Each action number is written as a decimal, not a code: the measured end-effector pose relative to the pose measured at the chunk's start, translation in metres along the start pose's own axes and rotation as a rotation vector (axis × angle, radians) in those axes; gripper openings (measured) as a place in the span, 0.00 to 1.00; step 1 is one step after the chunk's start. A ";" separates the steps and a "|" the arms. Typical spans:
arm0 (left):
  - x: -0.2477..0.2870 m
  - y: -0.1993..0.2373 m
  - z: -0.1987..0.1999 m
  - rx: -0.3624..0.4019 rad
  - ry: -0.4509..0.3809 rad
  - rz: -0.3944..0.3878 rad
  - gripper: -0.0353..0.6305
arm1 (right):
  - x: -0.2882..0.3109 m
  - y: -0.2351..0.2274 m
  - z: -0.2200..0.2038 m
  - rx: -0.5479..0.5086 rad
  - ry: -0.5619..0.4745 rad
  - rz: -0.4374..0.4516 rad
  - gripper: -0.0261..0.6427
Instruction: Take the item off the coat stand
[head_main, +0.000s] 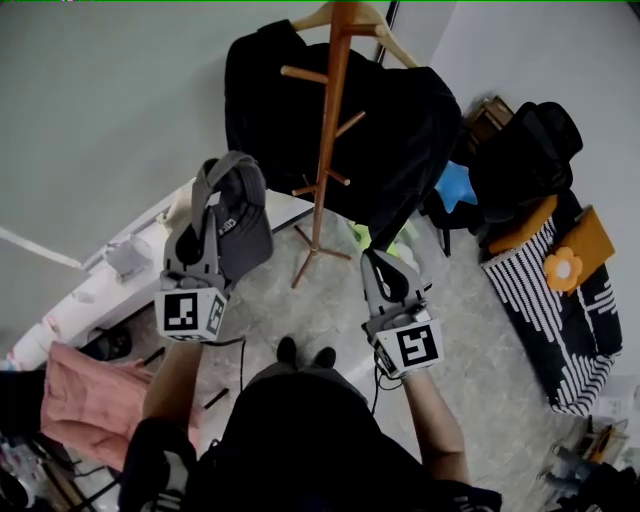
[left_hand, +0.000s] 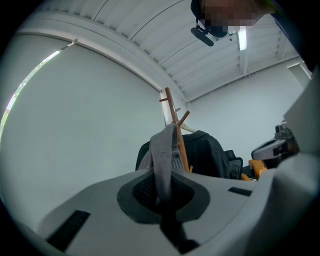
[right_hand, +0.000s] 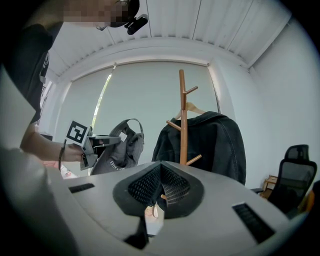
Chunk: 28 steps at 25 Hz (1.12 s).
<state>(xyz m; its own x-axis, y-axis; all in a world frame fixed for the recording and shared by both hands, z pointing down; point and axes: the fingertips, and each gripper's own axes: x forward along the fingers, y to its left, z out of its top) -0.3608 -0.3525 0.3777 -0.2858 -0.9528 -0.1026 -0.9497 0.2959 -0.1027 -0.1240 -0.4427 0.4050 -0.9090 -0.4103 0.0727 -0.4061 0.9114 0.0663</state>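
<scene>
Head view: at centre left, the left gripper (head_main: 203, 200) holds a grey cap (head_main: 243, 215) clear of the coat stand (head_main: 328, 150) at upper centre.

Left gripper view: the jaws pinch the cap's fabric at centre.

Right gripper view: the right gripper (right_hand: 160, 185), at lower centre, is closed and empty.

In the head view the room is lit evenly but rather dimly. Colours are muted, and only faint, soft shadows are cast on the pale speckled floor (head_main: 480, 350). Detail is lost in the black hanging jacket (head_main: 400, 150), and the grey fabric cap (head_main: 240, 215) is rendered flat. In the left gripper view a white ceiling strip light (left_hand: 242, 39) is blown out. In the right gripper view daylight is diffused through a wide pale window blind (right_hand: 145, 100). Both gripper views are bent by the wide lens, darkened at the corners and blurred in the near foreground.
</scene>
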 end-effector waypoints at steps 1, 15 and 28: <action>-0.004 -0.002 -0.004 -0.004 0.005 -0.002 0.09 | 0.000 0.000 -0.001 0.003 0.000 -0.002 0.07; -0.044 -0.018 -0.041 -0.037 0.044 -0.001 0.09 | 0.005 0.004 -0.015 -0.025 0.002 -0.011 0.07; -0.046 -0.017 -0.048 -0.022 0.055 -0.008 0.09 | 0.011 -0.002 -0.018 -0.018 0.008 -0.034 0.07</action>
<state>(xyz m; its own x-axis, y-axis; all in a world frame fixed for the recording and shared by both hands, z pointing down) -0.3374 -0.3174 0.4318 -0.2837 -0.9577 -0.0474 -0.9545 0.2868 -0.0812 -0.1316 -0.4491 0.4232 -0.8938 -0.4416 0.0776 -0.4353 0.8961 0.0865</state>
